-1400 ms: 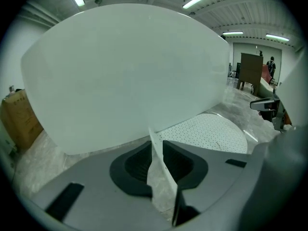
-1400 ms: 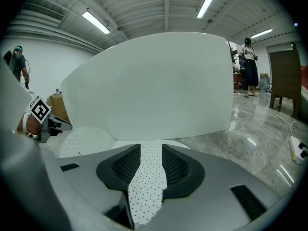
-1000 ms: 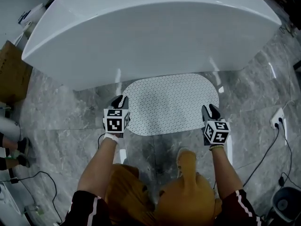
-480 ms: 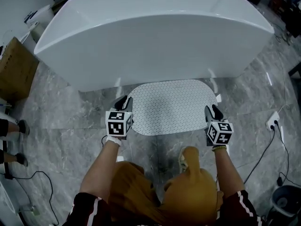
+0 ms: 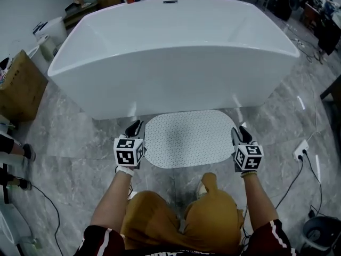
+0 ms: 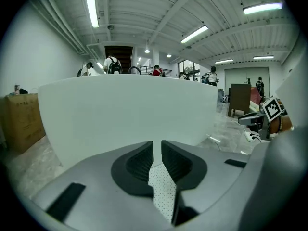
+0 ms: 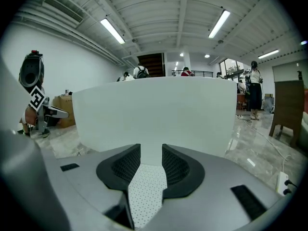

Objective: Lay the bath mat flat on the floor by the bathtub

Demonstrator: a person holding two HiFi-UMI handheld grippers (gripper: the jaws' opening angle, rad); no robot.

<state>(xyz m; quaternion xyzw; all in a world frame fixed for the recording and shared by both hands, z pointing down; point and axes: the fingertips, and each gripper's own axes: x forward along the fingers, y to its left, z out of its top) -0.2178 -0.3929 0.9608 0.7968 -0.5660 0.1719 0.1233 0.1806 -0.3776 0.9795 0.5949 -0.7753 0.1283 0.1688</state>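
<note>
The white dotted bath mat point(image 5: 189, 137) lies flat on the grey marble floor, its long side against the foot of the white bathtub point(image 5: 170, 52). My left gripper point(image 5: 134, 127) sits at the mat's left end, and my right gripper point(image 5: 241, 134) at its right end. In the left gripper view the left gripper point(image 6: 157, 146) keeps only a narrow gap, with the mat point(image 6: 161, 186) showing below it and the tub wall point(image 6: 125, 109) ahead. In the right gripper view the right gripper point(image 7: 151, 150) stands wider apart over the mat point(image 7: 144, 186).
A cardboard box point(image 5: 18, 87) stands left of the tub. A wall-plug strip point(image 5: 299, 151) with cables lies on the floor at the right, and a dark bin point(image 5: 319, 231) sits at the lower right. Someone's shoe point(image 5: 26, 152) shows at the left edge.
The head view has tilted up, so more of the tub shows and the mat sits lower in the picture. Both grippers stay at the mat's ends, and the mat stays flat.
</note>
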